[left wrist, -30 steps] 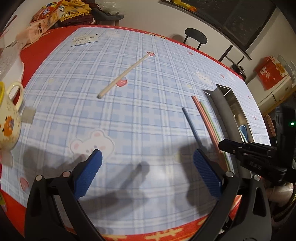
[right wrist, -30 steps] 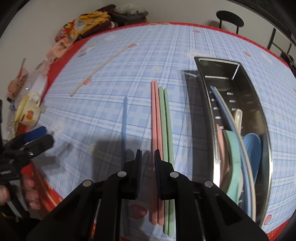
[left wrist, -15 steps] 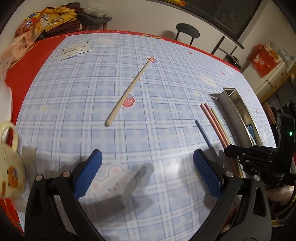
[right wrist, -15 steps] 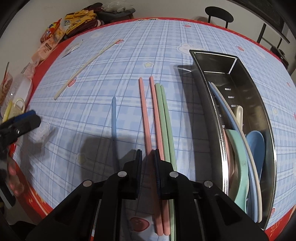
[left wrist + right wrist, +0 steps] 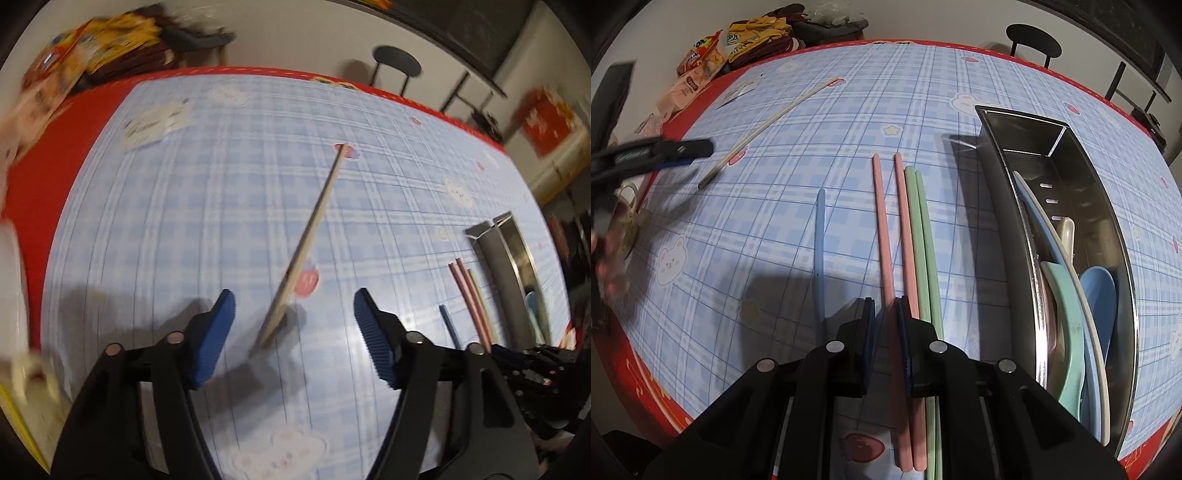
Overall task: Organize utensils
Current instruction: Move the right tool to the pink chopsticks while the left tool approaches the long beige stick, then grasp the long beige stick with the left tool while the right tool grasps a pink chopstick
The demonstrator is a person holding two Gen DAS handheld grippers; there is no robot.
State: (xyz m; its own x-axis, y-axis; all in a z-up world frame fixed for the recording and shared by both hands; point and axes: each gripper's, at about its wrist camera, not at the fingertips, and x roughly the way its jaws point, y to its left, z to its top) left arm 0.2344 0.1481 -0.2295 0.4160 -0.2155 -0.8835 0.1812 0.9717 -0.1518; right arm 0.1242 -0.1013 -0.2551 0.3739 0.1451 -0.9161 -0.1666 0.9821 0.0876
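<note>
My left gripper (image 5: 293,314) is open, its blue pads either side of the near end of a beige chopstick (image 5: 310,236) lying on the checked tablecloth. That chopstick also shows in the right wrist view (image 5: 768,125). My right gripper (image 5: 886,325) is nearly shut with a narrow gap, hovering over the left pink chopstick (image 5: 882,229); whether it grips it is unclear. Beside it lie another pink chopstick (image 5: 905,229), two green chopsticks (image 5: 923,240) and a blue chopstick (image 5: 820,236). A steel utensil tray (image 5: 1108,206) at the right holds spoons.
A yellow-rimmed mug (image 5: 628,218) stands at the table's left edge. Snack packets (image 5: 701,70) and clothes lie at the far left corner. A paper card (image 5: 155,122) lies on the cloth. A black chair (image 5: 1032,40) stands beyond the table.
My left gripper moved forward to the beige chopstick's near end and narrowed its opening. My right gripper rose and drew back; the left pink chopstick has splayed away from the other.
</note>
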